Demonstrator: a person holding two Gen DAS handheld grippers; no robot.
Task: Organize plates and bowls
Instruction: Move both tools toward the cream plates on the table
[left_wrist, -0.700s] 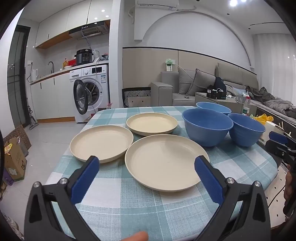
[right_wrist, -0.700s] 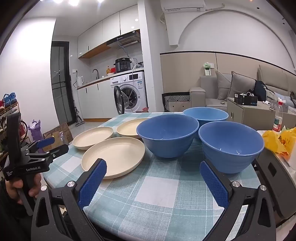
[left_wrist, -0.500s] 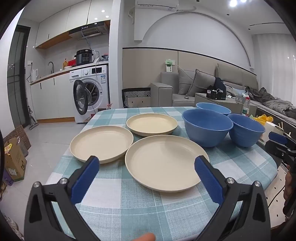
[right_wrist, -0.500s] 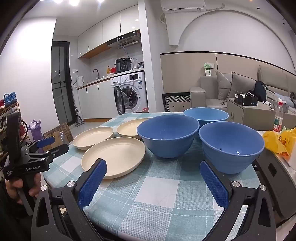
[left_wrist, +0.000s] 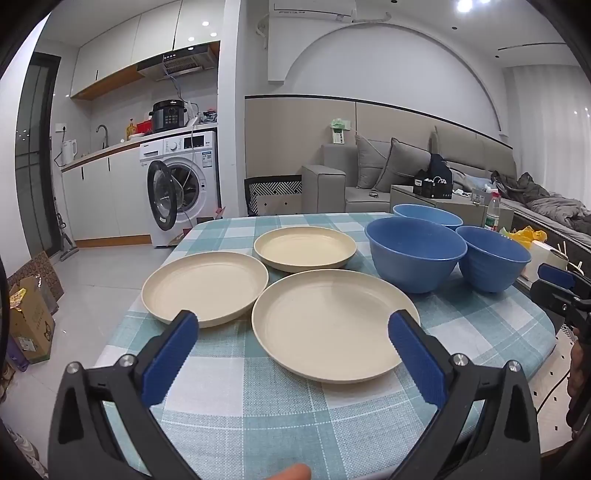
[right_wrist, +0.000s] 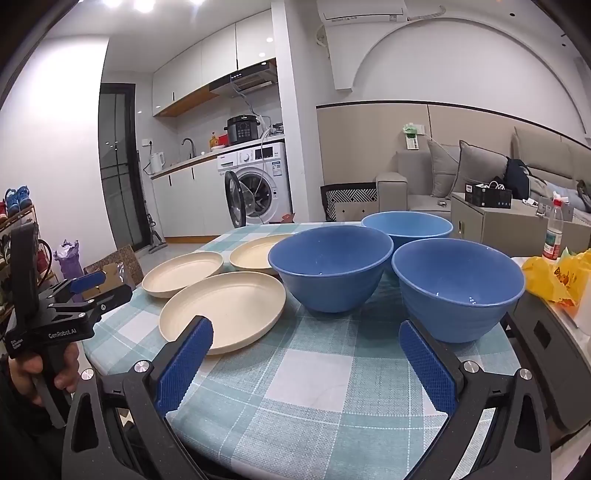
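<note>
Three cream plates lie apart on the checked tablecloth: a near plate (left_wrist: 334, 321), a left plate (left_wrist: 205, 282) and a far plate (left_wrist: 304, 247). To their right stand three blue bowls: a middle bowl (left_wrist: 415, 253), a right bowl (left_wrist: 493, 258) and a far bowl (left_wrist: 426, 215). My left gripper (left_wrist: 293, 332) is open before the near plate, holding nothing. My right gripper (right_wrist: 306, 341) is open over bare cloth, short of the middle bowl (right_wrist: 330, 266) and the right bowl (right_wrist: 458, 286). The left gripper (right_wrist: 86, 286) also shows at the left edge, held by a hand.
The table's rounded front edge (left_wrist: 535, 354) drops off near both grippers. A yellow bag (right_wrist: 561, 277) and a bottle (right_wrist: 553, 240) sit right of the bowls. Beyond the table are a washing machine (left_wrist: 181, 184), a sofa (left_wrist: 406, 173) and cardboard boxes (left_wrist: 29, 317) on the floor.
</note>
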